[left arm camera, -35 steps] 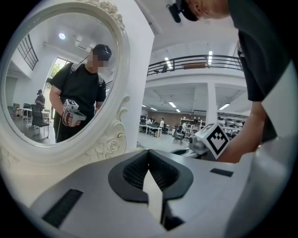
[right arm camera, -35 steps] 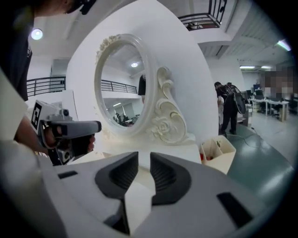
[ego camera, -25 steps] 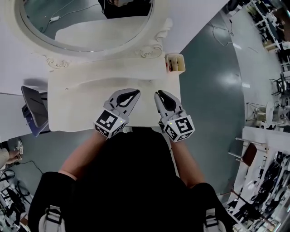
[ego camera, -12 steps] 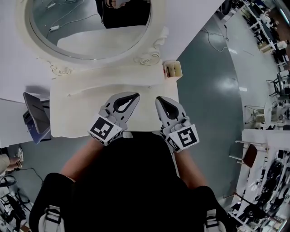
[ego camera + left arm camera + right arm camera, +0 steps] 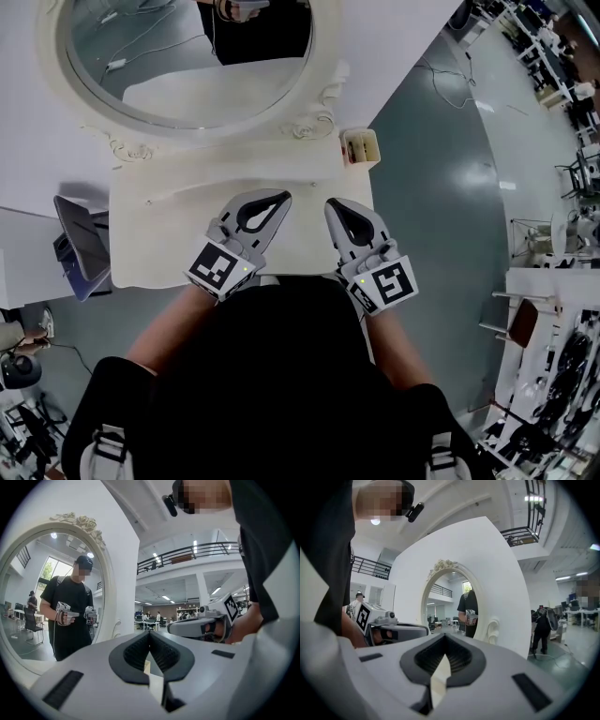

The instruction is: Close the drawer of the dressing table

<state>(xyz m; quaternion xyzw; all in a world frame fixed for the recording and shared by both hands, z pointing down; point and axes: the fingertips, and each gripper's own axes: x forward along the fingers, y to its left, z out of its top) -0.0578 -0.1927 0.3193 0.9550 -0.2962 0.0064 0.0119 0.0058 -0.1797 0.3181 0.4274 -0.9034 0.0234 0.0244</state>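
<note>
The left gripper [image 5: 278, 199] and right gripper [image 5: 331, 204] hover side by side over the dressing table's worktop [image 5: 164, 239], fingers closed and empty; the right's have just been closing.

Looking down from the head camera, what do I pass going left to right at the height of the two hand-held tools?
Dark grey object → left tool → right tool → grey floor → white furniture at the right edge.
</note>
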